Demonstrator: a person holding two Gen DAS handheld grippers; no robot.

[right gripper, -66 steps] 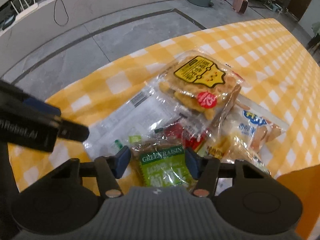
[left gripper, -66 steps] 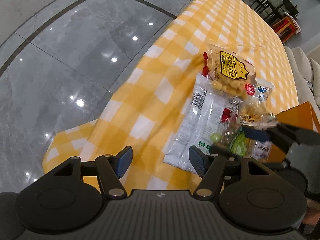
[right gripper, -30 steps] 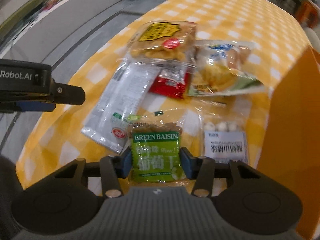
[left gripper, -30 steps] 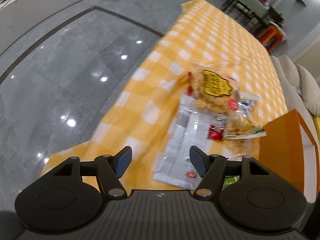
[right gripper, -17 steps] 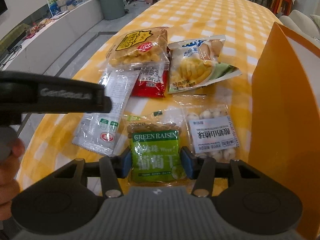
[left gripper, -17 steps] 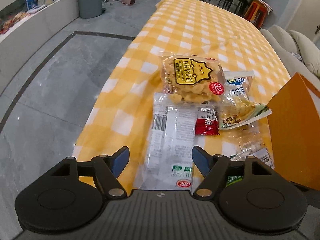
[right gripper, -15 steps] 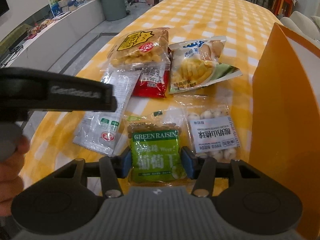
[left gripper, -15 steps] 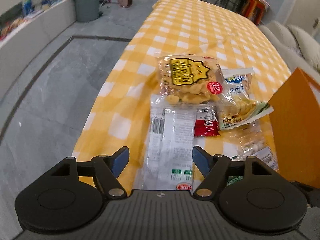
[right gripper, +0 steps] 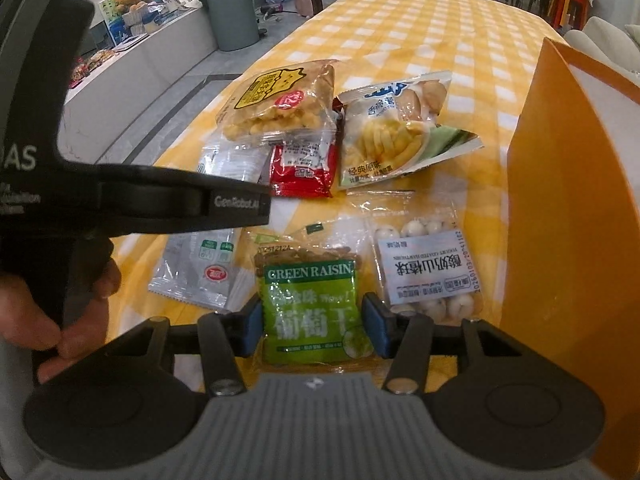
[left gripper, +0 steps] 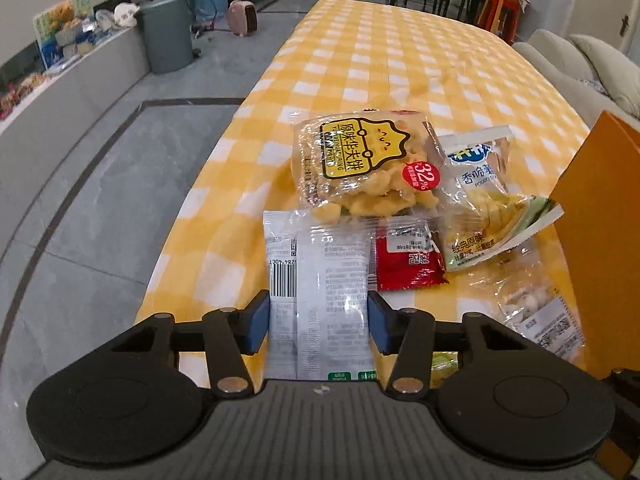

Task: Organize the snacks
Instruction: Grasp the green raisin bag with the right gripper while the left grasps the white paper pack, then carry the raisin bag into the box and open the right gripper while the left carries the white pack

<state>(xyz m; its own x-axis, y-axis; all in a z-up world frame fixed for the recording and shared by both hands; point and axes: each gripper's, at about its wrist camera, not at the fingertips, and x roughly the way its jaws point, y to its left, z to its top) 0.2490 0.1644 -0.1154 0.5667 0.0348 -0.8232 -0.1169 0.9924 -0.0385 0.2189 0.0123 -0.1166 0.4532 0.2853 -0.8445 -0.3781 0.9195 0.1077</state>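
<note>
Several snack packets lie on a yellow checked tablecloth (left gripper: pixel 380 60). A long white packet (left gripper: pixel 320 264) runs between the pads of my left gripper (left gripper: pixel 318 322). Its jaws are closing and the pads meet the packet's two long edges. My right gripper (right gripper: pixel 314 330) is shut on a green raisin packet (right gripper: pixel 310 296), gripped by its sides low over the cloth. The white packet (right gripper: pixel 200 268) also shows in the right wrist view, partly under a left gripper finger (right gripper: pixel 180 204). An orange box (right gripper: pixel 568 200) stands just right of both grippers.
Beyond the grippers lie a yellow-labelled puff bag (left gripper: pixel 360 164), a red sachet (left gripper: pixel 408 264), a potato-stick bag (left gripper: pixel 484 208) and a clear packet of white balls (right gripper: pixel 428 264). The cloth's left edge (left gripper: pixel 192 208) drops to grey floor. A person's hand (right gripper: pixel 60 312) holds the left gripper.
The left gripper swung over the white packet and its jaws narrowed from wide open onto the packet's edges. The right gripper kept the raisin packet and barely moved.
</note>
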